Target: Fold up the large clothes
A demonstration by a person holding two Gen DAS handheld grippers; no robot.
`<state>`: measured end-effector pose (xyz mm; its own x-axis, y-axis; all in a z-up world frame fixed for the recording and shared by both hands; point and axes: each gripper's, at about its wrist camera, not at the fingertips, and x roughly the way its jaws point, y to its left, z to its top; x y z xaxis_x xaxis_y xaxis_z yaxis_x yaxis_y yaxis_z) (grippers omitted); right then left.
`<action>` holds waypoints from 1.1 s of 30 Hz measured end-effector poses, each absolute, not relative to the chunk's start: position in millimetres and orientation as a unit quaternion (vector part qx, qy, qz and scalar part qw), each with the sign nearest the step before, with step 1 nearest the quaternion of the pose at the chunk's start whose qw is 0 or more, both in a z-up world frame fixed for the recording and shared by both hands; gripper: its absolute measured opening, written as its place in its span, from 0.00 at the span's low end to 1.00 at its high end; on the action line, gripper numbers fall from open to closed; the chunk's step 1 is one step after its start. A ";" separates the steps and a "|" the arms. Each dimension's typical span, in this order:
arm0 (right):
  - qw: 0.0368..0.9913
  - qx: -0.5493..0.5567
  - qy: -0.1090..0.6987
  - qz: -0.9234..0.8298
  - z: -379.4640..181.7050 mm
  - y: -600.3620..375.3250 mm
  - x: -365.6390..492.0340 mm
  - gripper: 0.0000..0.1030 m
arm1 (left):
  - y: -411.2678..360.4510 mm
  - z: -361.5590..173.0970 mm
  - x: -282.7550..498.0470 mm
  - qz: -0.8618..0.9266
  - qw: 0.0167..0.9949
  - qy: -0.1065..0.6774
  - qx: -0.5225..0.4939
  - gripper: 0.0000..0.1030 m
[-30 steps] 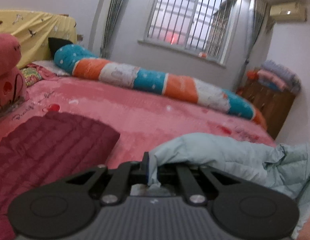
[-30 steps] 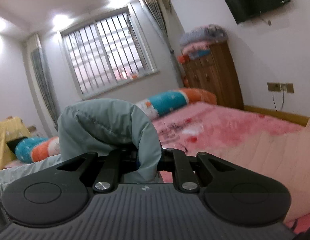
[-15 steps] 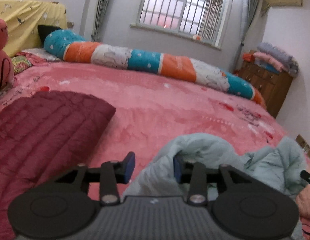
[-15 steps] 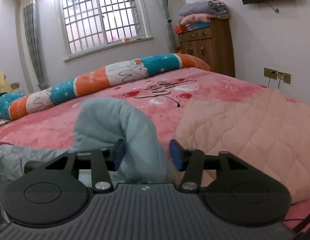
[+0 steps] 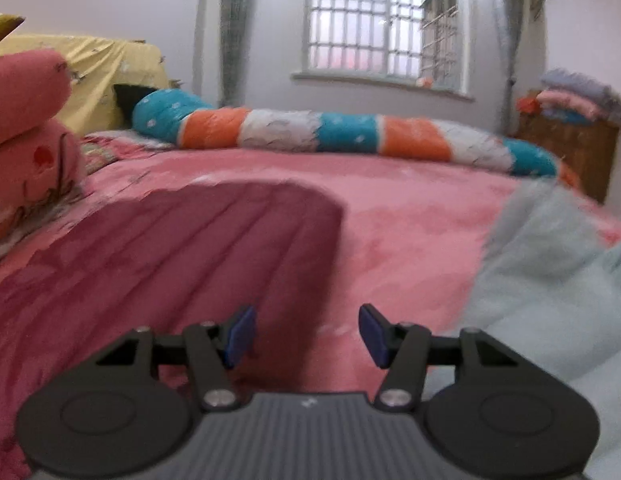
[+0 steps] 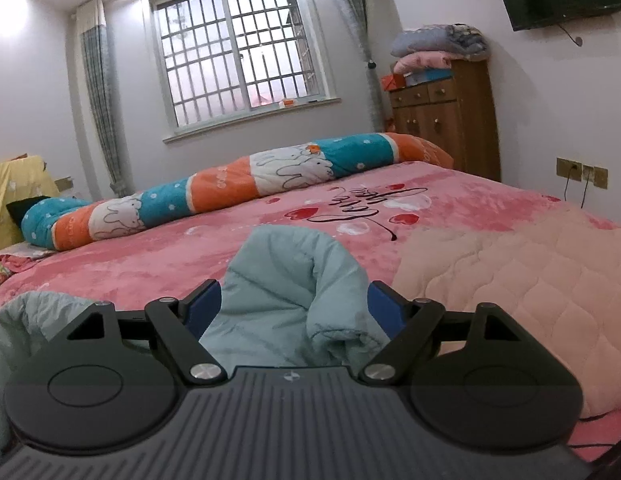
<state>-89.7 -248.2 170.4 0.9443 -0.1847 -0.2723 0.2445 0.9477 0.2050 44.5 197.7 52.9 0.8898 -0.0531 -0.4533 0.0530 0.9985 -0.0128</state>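
Two wrist views across a bed point(image 6: 198, 268) covered in pink plush. Landmark: the pale blue-green padded garment point(image 6: 294, 300), lying crumpled on the bed cover.

Right hand-held gripper point(image 6: 294, 312): jaws opening, spread wide on either side of a raised fold of the garment. The fold stands loosely between the blue pads point(image 6: 384, 312); whether it brushes them cannot be told, but it is not pinched.

Left hand-held gripper point(image 5: 302, 336): jaws opening, part-spread, with only bed cover between the pads point(image 5: 240, 334). In this blurred view the garment point(image 5: 550, 264) lies to the right of the gripper, just beside its right finger. A dark red quilted garment point(image 5: 182, 248) lies flat on the bed to the garment's left, apart from it.

A peach quilted blanket point(image 6: 518, 280) lies just right of the garment. Beyond the garment, a long teal, orange and white bolster point(image 6: 238, 188) runs along the bed's far edge, below the barred window point(image 6: 238, 60).
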 end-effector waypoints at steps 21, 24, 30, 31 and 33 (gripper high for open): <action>0.975 0.072 0.192 -0.085 131.7 -248.1 -93.4 1.00 | 251.6 88.7 54.1 0.030 0.976 0.195 0.088 0.74; 0.974 0.084 0.200 -0.067 132.7 -251.5 -96.2 1.00 | 221.0 116.0 31.7 -0.021 0.982 0.174 0.065 0.74; 0.968 0.107 0.226 0.011 133.4 -237.2 -102.0 1.00 | 144.8 157.8 -7.8 -0.156 0.975 0.149 0.050 0.74; 0.964 0.109 0.239 0.032 131.5 -230.7 -103.0 1.00 | 133.4 158.4 -11.0 -0.178 0.971 0.156 0.046 0.74; 0.956 0.098 0.266 0.076 126.9 -214.9 -104.7 1.00 | 113.0 156.5 -17.1 -0.205 0.963 0.171 0.040 0.74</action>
<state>-104.7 -214.9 126.9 0.8467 0.1984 -0.4936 -0.0935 0.9689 0.2289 -17.1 113.0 156.5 0.8577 -0.3806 -0.3458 0.4079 0.9130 0.0069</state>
